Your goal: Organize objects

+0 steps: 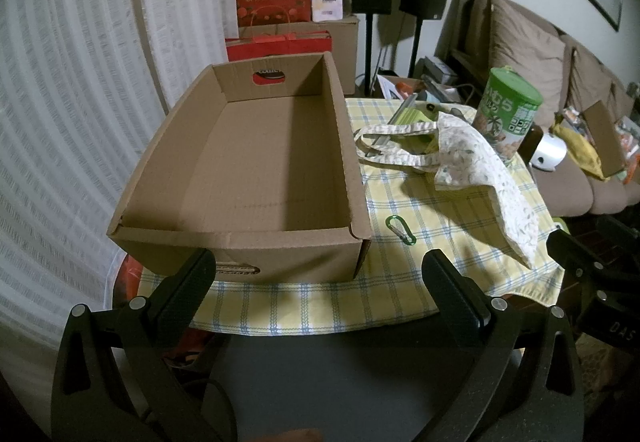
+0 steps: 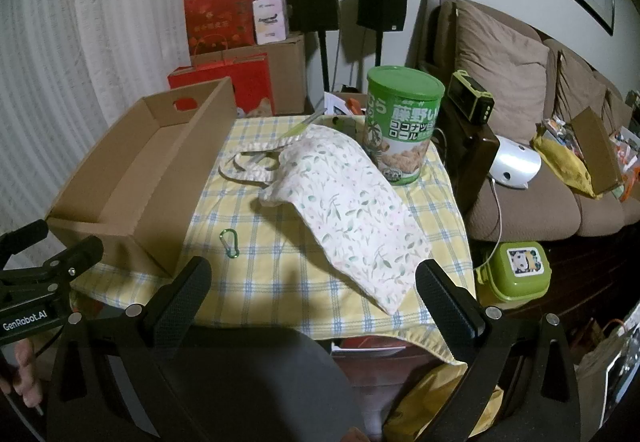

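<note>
Right wrist: both tools [image 2: 310,290] spread apart, empty; floral bag [image 2: 344,209] partly hides green tin [image 2: 400,129].

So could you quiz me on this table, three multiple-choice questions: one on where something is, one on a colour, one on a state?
1. Where does the carabiner lie?
A. inside the box
B. on the cloth between box and bag
C. on top of the can

2. What colour is the can's lid?
A. green
B. red
C. white

3. What is in the box?
A. the bag
B. the can
C. nothing

Answers:
1 B: it lies on the checked cloth, with the box to its left and the bag to its right.
2 A: the can has a green lid.
3 C: the left view shows the box's bare floor.
</note>
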